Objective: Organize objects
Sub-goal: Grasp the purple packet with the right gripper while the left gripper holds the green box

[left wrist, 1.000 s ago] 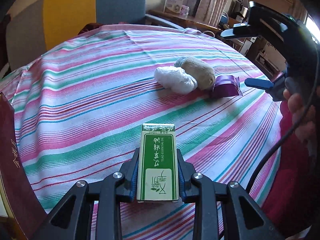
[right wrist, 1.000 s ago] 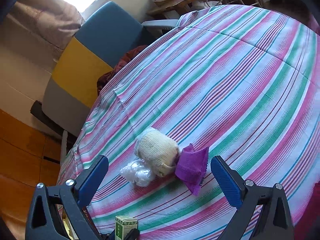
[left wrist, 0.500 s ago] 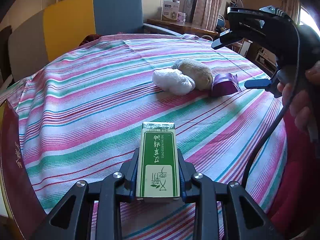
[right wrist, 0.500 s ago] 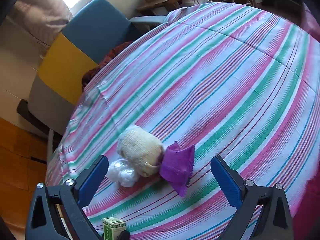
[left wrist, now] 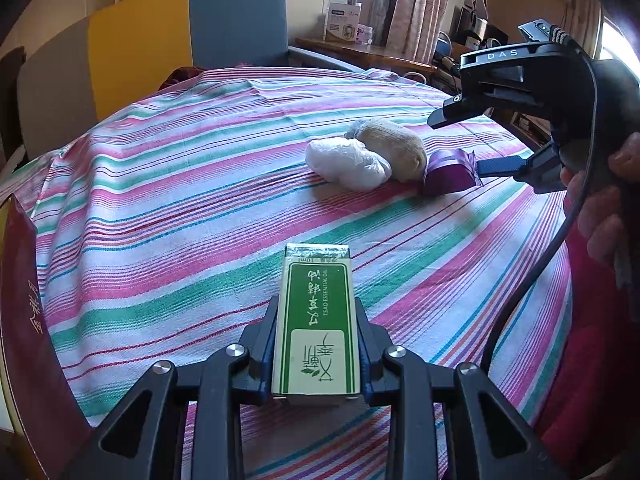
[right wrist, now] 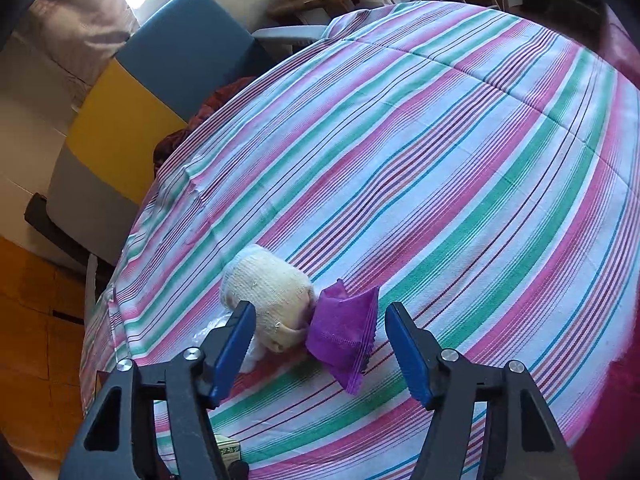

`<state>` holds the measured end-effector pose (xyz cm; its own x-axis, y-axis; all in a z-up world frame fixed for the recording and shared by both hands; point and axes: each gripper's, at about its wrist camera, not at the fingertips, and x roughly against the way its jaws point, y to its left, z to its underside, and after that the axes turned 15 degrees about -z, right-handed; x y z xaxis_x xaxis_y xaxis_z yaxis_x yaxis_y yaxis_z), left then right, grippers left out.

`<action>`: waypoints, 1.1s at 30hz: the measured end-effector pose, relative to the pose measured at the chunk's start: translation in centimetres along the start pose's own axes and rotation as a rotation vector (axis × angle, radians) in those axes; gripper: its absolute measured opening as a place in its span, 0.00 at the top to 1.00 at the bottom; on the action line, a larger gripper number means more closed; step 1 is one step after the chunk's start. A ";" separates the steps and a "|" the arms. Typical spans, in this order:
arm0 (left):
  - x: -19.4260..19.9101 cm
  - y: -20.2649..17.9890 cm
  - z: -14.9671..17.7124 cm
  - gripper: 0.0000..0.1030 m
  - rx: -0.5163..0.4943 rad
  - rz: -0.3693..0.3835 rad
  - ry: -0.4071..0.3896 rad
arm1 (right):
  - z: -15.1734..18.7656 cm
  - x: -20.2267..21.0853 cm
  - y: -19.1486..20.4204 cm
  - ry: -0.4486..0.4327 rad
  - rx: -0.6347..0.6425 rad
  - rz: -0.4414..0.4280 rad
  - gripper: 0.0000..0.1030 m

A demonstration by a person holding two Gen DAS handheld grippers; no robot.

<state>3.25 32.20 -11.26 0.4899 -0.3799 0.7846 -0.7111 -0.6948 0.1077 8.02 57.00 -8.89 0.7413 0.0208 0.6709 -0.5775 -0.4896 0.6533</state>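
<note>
My left gripper [left wrist: 316, 314] is shut on a green and white carton [left wrist: 316, 320], held flat just above the striped tablecloth [left wrist: 160, 200]. Farther across the table lie a white plastic bundle [left wrist: 346, 162], a beige knitted roll [left wrist: 394, 146] and a purple pouch [left wrist: 450, 170], all touching. My right gripper [right wrist: 320, 316] hovers over them and its jaws are closing. The purple pouch [right wrist: 344, 332] and part of the beige roll [right wrist: 268, 292] sit between the blue pads [right wrist: 404, 356], which do not press on either. The left pad hides most of the white bundle [right wrist: 250, 354].
A dark red book or box [left wrist: 20, 320] stands at the table's left edge. A blue, yellow and grey chair [left wrist: 180, 40] is pushed against the far side. Behind it, a wooden side table [left wrist: 360, 46] carries boxes. A hand [left wrist: 600, 208] holds the right gripper.
The right gripper's jaws have narrowed from wide apart to closely flanking the purple pouch and beige roll. The left gripper still holds the carton in the same spot.
</note>
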 end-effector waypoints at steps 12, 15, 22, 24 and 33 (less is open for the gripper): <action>0.1 0.2 0.0 0.70 0.012 0.017 0.007 | 0.0 -1.1 0.2 0.026 0.030 0.072 0.43; 0.1 0.2 0.0 0.70 0.019 0.021 0.010 | 0.0 -1.4 0.2 0.039 0.039 0.081 0.46; 0.3 0.3 0.1 0.70 0.032 0.032 0.014 | -0.3 -2.7 -0.3 0.064 0.060 0.150 0.56; 0.4 0.3 0.2 0.70 0.031 0.033 0.014 | -0.3 -3.1 -0.4 0.093 0.070 0.162 0.66; 0.4 0.4 0.1 0.71 0.025 0.032 0.021 | 0.0 -3.7 0.1 0.125 0.121 0.200 0.66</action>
<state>3.22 31.76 -11.01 0.4565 -0.3896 0.7999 -0.7132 -0.6977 0.0672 5.28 56.86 -11.31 0.5639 0.0172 0.8257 -0.6574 -0.5957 0.4614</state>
